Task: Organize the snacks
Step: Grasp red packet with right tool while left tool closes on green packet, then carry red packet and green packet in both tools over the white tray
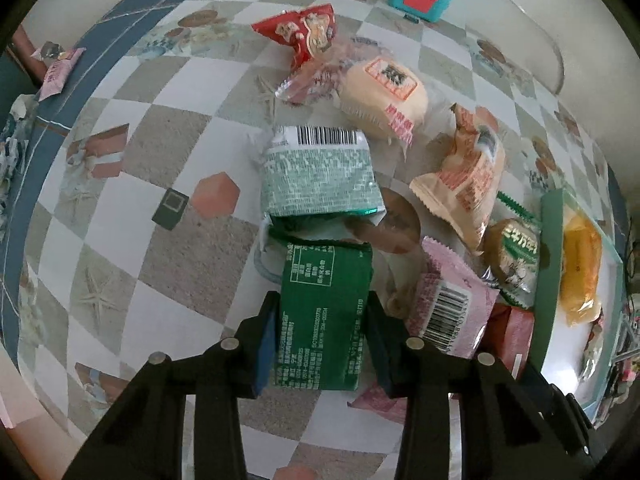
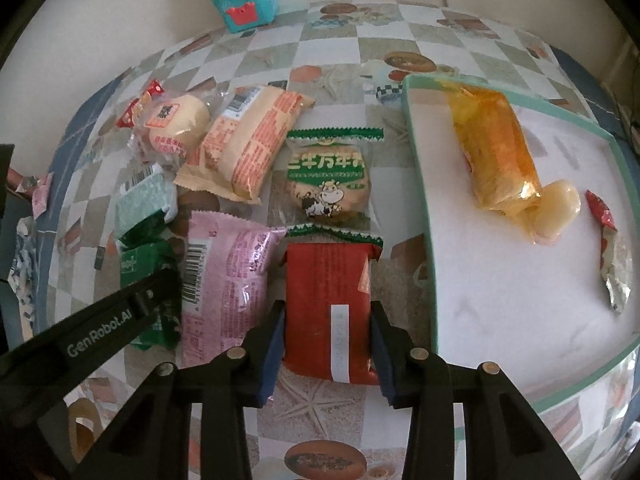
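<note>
Your left gripper [image 1: 322, 340] is clamped on the dark green packet [image 1: 324, 312], its blue pads pressed against both long sides, and your right gripper [image 2: 328, 346] is clamped the same way on the red packet [image 2: 330, 304]. Both packets lie on the counter [image 1: 192, 240] among the loose snacks, with the pink packet [image 2: 228, 280] between them and the white tray [image 2: 520, 300] just beside the red one.

Lift straight up before you travel, so neither packet drags its neighbours. The pale green packet [image 1: 320, 176] touches the top edge of your dark green one, and the cow biscuit packet [image 2: 328, 184] overlaps the crimped end of the red one; a sideways pull would likely shift both.

Keep the squeeze light, since these wrappers probably hold brittle biscuits. Carry the red packet over the tray rim and set it on bare floor, clear of the orange packet [image 2: 496, 152] already lying there. Bring the left one after, so your grippers don't crowd each other.
</note>
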A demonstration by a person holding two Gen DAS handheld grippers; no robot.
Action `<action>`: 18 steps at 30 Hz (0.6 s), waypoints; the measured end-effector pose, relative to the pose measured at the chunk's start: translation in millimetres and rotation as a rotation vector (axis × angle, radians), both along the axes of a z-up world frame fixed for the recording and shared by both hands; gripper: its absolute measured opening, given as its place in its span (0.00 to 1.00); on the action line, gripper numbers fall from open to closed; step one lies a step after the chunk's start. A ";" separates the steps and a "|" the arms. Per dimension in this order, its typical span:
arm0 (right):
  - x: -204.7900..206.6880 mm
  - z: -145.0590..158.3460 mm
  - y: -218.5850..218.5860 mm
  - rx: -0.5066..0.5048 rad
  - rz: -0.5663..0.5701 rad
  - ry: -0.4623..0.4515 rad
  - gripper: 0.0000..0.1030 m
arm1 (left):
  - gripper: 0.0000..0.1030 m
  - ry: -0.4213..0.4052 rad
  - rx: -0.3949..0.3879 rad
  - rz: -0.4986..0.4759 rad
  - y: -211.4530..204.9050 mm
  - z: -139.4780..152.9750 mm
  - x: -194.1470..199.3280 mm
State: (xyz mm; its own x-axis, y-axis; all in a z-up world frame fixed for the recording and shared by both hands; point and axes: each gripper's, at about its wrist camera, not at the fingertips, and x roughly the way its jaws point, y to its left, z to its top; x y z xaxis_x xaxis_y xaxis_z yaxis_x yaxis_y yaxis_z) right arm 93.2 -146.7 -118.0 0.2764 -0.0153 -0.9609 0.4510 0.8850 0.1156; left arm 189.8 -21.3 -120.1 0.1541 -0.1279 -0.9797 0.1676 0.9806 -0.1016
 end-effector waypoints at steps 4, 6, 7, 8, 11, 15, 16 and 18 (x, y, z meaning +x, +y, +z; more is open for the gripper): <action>-1.6 16.0 -5.8 0.004 -0.004 -0.039 0.41 | 0.41 -0.051 -0.001 0.006 1.0 23.7 -2.9; -1.6 28.0 -8.9 0.005 -0.011 -0.070 0.41 | 0.41 -0.084 -0.003 0.011 1.1 35.9 -3.6; -2.8 34.8 -10.5 0.003 -0.014 -0.087 0.41 | 0.41 -0.101 -0.009 0.013 2.7 41.8 -3.4; -4.1 41.5 -12.2 0.002 -0.018 -0.104 0.41 | 0.41 -0.111 -0.016 0.015 3.9 45.9 -3.9; -8.1 58.4 -16.3 -0.010 -0.029 -0.135 0.41 | 0.41 -0.150 -0.032 0.014 2.4 62.6 -7.5; -14.3 73.5 -24.8 -0.035 -0.051 -0.155 0.41 | 0.41 -0.197 -0.037 0.008 -2.4 84.2 -16.2; -16.8 76.5 -29.0 -0.036 -0.059 -0.160 0.41 | 0.41 -0.204 -0.044 0.005 -2.9 88.5 -16.7; -20.6 81.2 -39.2 -0.041 -0.079 -0.171 0.41 | 0.41 -0.222 -0.060 -0.005 -11.3 96.2 -20.6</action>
State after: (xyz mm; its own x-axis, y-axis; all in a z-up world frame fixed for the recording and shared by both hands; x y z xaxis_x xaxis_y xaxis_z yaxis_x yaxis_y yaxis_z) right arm 72.7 -185.9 -36.7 0.4321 -0.0812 -0.8982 0.4957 0.8534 0.1613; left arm 169.2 -32.6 -23.9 0.3643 -0.1859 -0.9126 0.1970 0.9731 -0.1196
